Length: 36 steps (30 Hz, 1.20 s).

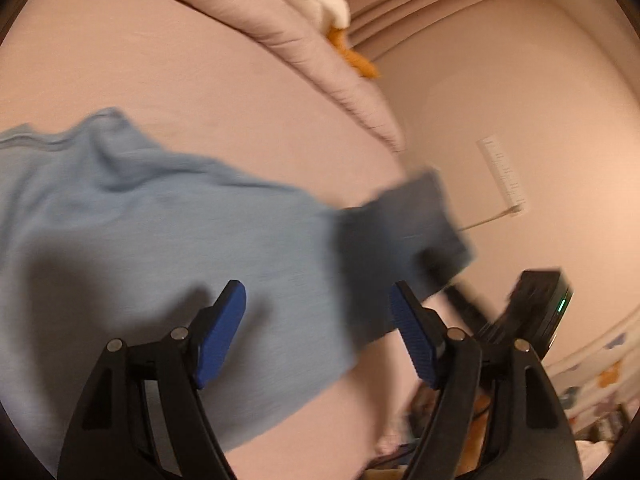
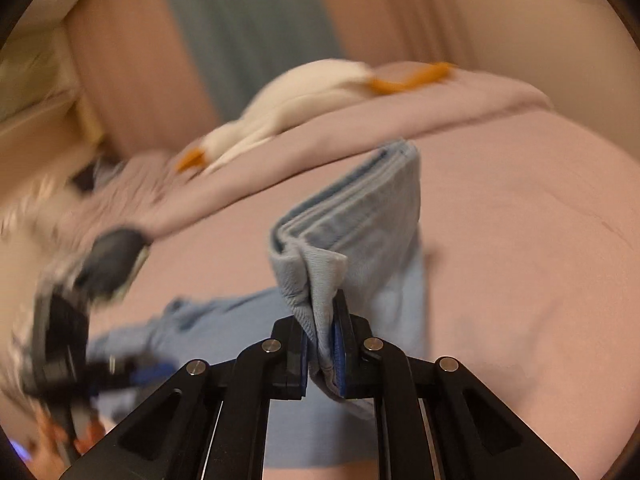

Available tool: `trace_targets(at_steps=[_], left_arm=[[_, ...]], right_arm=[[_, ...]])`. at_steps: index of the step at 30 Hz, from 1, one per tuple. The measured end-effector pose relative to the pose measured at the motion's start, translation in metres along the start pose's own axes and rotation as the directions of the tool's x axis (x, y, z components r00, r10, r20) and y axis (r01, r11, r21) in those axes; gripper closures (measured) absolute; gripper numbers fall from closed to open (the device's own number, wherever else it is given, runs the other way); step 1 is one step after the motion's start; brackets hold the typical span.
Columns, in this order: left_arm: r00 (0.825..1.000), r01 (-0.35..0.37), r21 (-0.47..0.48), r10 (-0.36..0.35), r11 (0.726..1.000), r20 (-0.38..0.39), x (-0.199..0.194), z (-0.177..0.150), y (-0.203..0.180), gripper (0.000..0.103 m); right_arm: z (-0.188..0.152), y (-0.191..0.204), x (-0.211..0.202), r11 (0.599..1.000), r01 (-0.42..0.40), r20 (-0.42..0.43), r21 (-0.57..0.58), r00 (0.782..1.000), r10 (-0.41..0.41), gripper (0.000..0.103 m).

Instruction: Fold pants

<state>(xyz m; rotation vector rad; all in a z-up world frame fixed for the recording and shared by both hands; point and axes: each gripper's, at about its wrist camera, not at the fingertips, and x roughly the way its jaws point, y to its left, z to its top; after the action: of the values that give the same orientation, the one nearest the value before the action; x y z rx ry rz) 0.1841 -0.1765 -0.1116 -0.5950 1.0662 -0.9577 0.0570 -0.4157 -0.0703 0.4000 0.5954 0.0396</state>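
Note:
Light blue pants (image 1: 160,240) lie spread on a pink bed sheet (image 1: 180,80). My left gripper (image 1: 318,336) is open just above the cloth, its blue pads on either side of it, holding nothing. My right gripper (image 2: 322,344) is shut on a bunched edge of the pants (image 2: 320,280) and lifts it off the bed; the ribbed fabric (image 2: 360,208) hangs folded from the jaws. My right gripper's body also shows at the lower right of the left wrist view (image 1: 536,308), blurred. The left gripper shows blurred at the left of the right wrist view (image 2: 120,372).
A folded pink duvet (image 1: 320,52) lies along the far side of the bed with a white plush goose (image 2: 304,96) with orange feet on it. A pink wall (image 1: 540,120) with a white cable strip rises beyond the bed. Clutter lies on the floor at lower right (image 1: 600,384).

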Motion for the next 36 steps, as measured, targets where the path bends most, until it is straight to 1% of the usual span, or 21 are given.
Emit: trace_targets(at_steps=[3, 5, 7, 9, 11, 12, 14, 18, 19, 20, 21, 22, 23, 24, 25, 26, 28, 29, 30, 33, 36], left_arm=[[0.993, 0.116, -0.059, -0.116, 0.992, 0.001, 0.010, 0.007, -0.006, 0.027], [0.991, 0.135, -0.077, -0.135, 0.988, 0.014, 0.012, 0.009, -0.006, 0.025], [0.993, 0.115, -0.100, -0.115, 0.988, 0.012, 0.014, 0.009, 0.002, 0.028], [0.997, 0.081, -0.120, -0.082, 0.989, 0.003, 0.015, 0.009, 0.012, 0.041], [0.996, 0.084, -0.130, -0.082, 0.988, 0.021, 0.008, 0.008, 0.019, 0.057], [0.998, 0.047, -0.109, -0.044, 0.993, 0.037, 0.001, 0.010, 0.019, 0.059], [0.999, 0.006, -0.071, -0.003, 0.997, 0.049, -0.007, 0.007, 0.018, 0.063], [0.994, -0.089, 0.005, 0.088, 0.996, 0.071, -0.025, 0.001, 0.018, 0.063], [0.990, -0.121, 0.010, 0.120, 0.993, 0.071, -0.027, 0.000, 0.021, 0.062], [0.980, -0.190, 0.012, 0.189, 0.982, 0.065, -0.023, 0.002, 0.028, 0.061], [0.968, -0.247, 0.016, 0.246, 0.969, 0.048, -0.018, 0.003, 0.033, 0.054], [0.945, -0.327, 0.006, 0.327, 0.945, 0.003, -0.012, 0.004, 0.044, 0.044], [0.946, -0.323, -0.010, 0.323, 0.946, 0.000, -0.012, 0.003, 0.051, 0.049], [0.951, -0.308, -0.015, 0.308, 0.951, 0.013, -0.017, 0.002, 0.051, 0.048], [0.949, -0.314, -0.012, 0.314, 0.949, 0.029, -0.024, 0.001, 0.050, 0.047], [0.940, -0.338, -0.002, 0.338, 0.941, 0.039, -0.028, -0.001, 0.049, 0.043], [0.909, -0.412, 0.036, 0.408, 0.910, 0.084, -0.043, -0.006, 0.047, 0.042], [0.905, -0.419, 0.041, 0.414, 0.907, 0.094, -0.047, -0.007, 0.046, 0.042], [0.902, -0.423, 0.045, 0.416, 0.905, 0.114, -0.052, -0.009, 0.044, 0.042], [0.910, -0.403, 0.088, 0.389, 0.911, 0.141, -0.051, -0.015, 0.033, 0.043], [0.930, -0.362, 0.190, 0.342, 0.913, 0.132, -0.033, -0.025, 0.011, 0.044]], right_arm=[[-0.019, 0.051, 0.012, 0.988, -0.044, -0.027, -0.146, 0.999, 0.041, 0.091], [-0.035, 0.077, 0.025, 0.974, -0.057, -0.055, -0.218, 0.997, 0.046, 0.091], [-0.043, 0.092, 0.037, 0.965, -0.077, -0.079, -0.252, 0.995, 0.059, 0.091], [-0.052, 0.112, 0.047, 0.950, -0.085, -0.093, -0.301, 0.994, 0.060, 0.091], [-0.060, 0.128, 0.049, 0.937, -0.115, -0.099, -0.328, 0.991, 0.087, 0.091], [-0.066, 0.136, 0.049, 0.928, -0.113, -0.105, -0.355, 0.991, 0.080, 0.091], [-0.073, 0.148, 0.049, 0.904, -0.091, -0.094, -0.418, 0.994, 0.057, 0.091], [-0.076, 0.160, 0.050, 0.887, -0.111, -0.102, -0.448, 0.992, 0.073, 0.091], [-0.078, 0.162, 0.052, 0.883, -0.109, -0.105, -0.457, 0.992, 0.068, 0.090], [-0.081, 0.165, 0.056, 0.877, -0.106, -0.119, -0.468, 0.991, 0.056, 0.089], [-0.085, 0.167, 0.064, 0.871, -0.091, -0.146, -0.483, 0.989, 0.022, 0.083], [-0.091, 0.166, 0.074, 0.868, -0.098, -0.206, -0.486, 0.979, -0.005, 0.078], [-0.096, 0.163, 0.083, 0.875, -0.108, -0.263, -0.472, 0.965, -0.023, 0.070], [-0.100, 0.160, 0.087, 0.880, -0.126, -0.300, -0.458, 0.954, -0.019, 0.064], [-0.101, 0.156, 0.084, 0.880, -0.147, -0.308, -0.451, 0.951, 0.001, 0.062], [-0.099, 0.151, 0.077, 0.874, -0.171, -0.307, -0.455, 0.951, 0.026, 0.059], [-0.090, 0.139, 0.064, 0.878, -0.232, -0.334, -0.417, 0.938, 0.090, 0.058], [-0.080, 0.126, 0.055, 0.890, -0.277, -0.350, -0.363, 0.926, 0.145, 0.058], [-0.070, 0.116, 0.049, 0.899, -0.290, -0.343, -0.330, 0.923, 0.172, 0.058], [-0.034, 0.083, 0.045, 0.933, -0.249, -0.287, -0.259, 0.942, 0.172, 0.057], [-0.001, 0.060, 0.066, 0.962, -0.182, -0.259, -0.206, 0.958, 0.126, 0.058]])
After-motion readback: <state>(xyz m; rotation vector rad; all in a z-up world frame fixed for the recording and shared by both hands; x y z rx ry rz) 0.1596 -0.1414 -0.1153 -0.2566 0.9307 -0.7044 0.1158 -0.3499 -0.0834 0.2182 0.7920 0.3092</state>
